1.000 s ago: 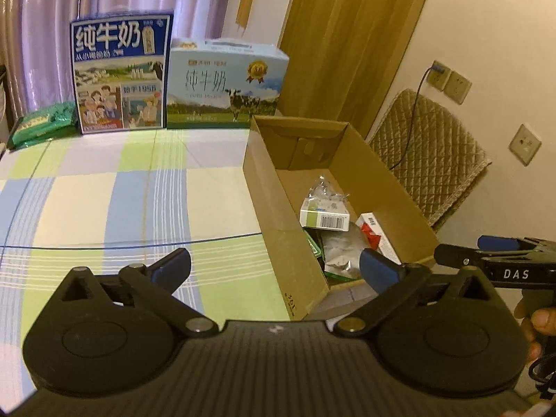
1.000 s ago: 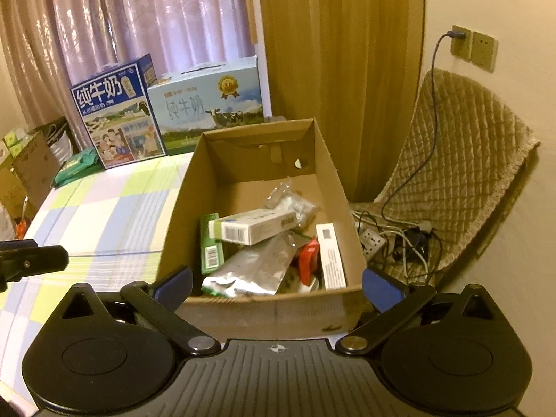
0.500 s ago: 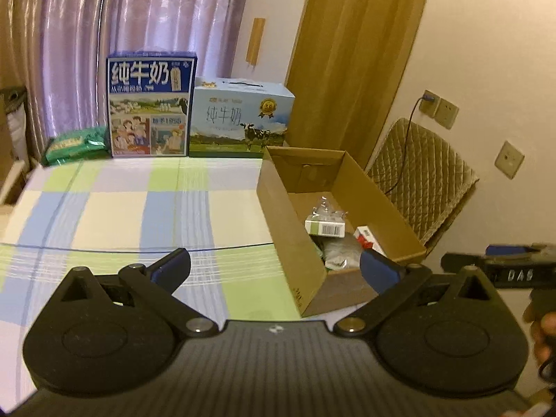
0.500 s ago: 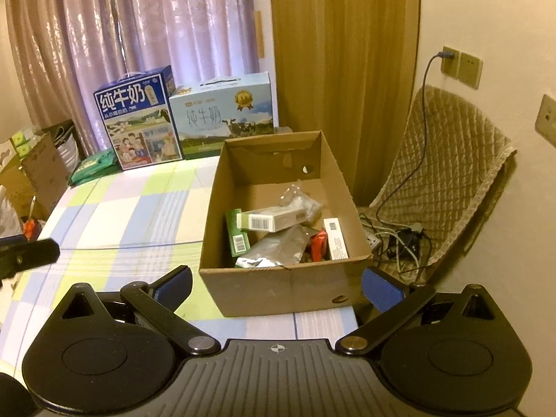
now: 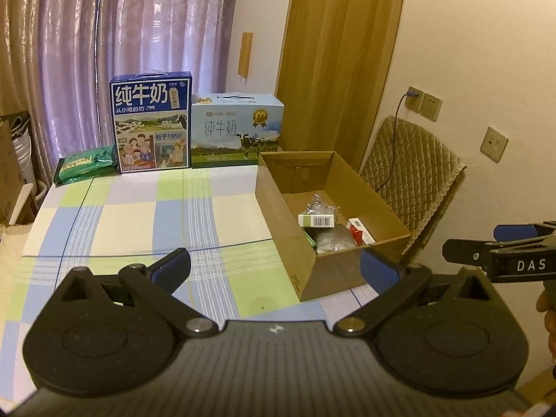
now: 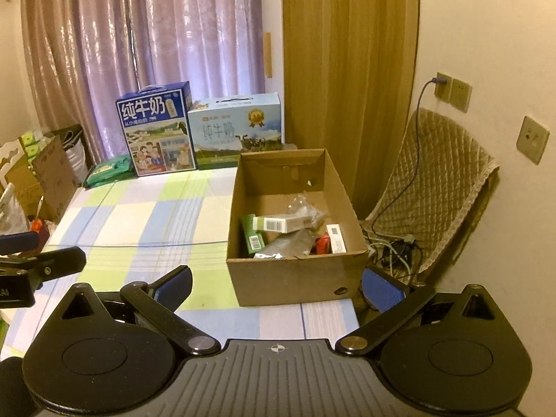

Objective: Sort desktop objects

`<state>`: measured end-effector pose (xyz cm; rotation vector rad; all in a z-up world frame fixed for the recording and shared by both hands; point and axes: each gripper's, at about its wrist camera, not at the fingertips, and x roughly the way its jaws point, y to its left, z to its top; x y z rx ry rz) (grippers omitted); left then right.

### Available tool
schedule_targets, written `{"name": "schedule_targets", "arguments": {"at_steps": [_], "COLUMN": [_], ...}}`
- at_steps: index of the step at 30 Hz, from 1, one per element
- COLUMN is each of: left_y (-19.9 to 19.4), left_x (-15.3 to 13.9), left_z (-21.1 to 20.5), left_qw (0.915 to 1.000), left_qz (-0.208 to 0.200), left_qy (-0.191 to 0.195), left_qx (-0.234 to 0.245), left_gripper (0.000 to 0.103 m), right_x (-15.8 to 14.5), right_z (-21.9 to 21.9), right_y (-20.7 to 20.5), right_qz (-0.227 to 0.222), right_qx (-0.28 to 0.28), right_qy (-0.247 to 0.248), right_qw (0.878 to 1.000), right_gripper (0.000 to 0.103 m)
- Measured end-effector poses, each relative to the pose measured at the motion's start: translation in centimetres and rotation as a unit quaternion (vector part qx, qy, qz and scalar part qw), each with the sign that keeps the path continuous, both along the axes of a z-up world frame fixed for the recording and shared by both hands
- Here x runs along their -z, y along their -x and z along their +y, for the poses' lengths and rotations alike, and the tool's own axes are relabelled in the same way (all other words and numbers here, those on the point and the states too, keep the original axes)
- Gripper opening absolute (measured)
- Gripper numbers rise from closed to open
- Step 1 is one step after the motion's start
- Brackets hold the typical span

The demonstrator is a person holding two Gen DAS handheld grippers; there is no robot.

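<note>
Left tongs (image 5: 274, 267) are wide open w/ nothing in them, up over the checked cloth on the counter (image 5: 139, 215). At 11 o'clock, a green packet (image 5: 87, 163), then a dark blue milk box (image 5: 153, 121) & a light blue milk box (image 5: 238, 135) by the curtain. At 1 o'clock sits the cardboard box (image 6: 295, 278); inside it are a white carton (image 6: 281, 224), a green carton (image 6: 252, 236), a silver bag (image 6: 288, 245) & a red-white pack (image 6: 332, 239). Right tongs (image 6: 276, 285) are wide open too, empty, near the box's front wall.
</note>
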<state>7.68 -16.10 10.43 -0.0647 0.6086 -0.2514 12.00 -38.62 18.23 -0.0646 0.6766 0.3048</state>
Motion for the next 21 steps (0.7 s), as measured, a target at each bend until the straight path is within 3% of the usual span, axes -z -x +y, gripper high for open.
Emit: {"name": "schedule_targets", "arguments": {"at_steps": [21], "left_y": [6.5], "left_x": [1.3], "left_z": [1.3], "left_qw": [0.9999], "left_qz": [0.004], "left_qy": [0.004], "left_qx": [-0.014], "left_gripper": [0.102], "right_x": [0.4], "right_z": [1.9], "right_y": [6.7], "right_qz": [0.008], "right_qx": [-0.001], "right_qy": [-0.028], "right_qw": [1.000], "right_gripper": [0.101]}}
